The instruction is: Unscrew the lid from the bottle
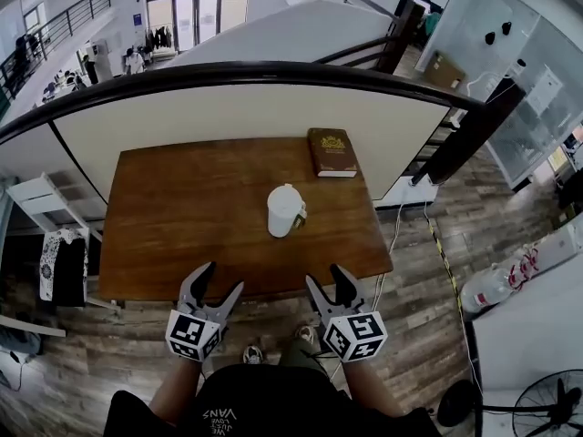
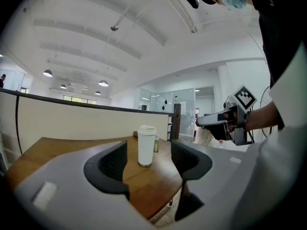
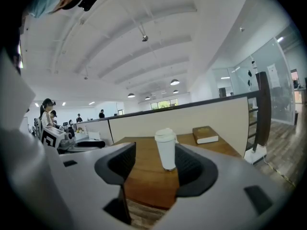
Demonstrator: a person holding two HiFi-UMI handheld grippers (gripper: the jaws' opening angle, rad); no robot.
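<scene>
A white bottle (image 1: 284, 211) with a white lid stands upright near the middle of the brown wooden table (image 1: 182, 217). It also shows ahead in the left gripper view as the bottle (image 2: 146, 146) and in the right gripper view as the bottle (image 3: 166, 149). My left gripper (image 1: 219, 280) hovers off the table's near edge, jaws open and empty. My right gripper (image 1: 325, 280) hangs beside it, also open and empty. Both are well short of the bottle.
A brown book (image 1: 332, 152) lies at the table's far right corner. A low wall with a dark handrail (image 1: 273, 76) runs behind the table. White shelving (image 1: 41, 208) stands left of the table; a cable (image 1: 401, 217) trails on the floor at the right.
</scene>
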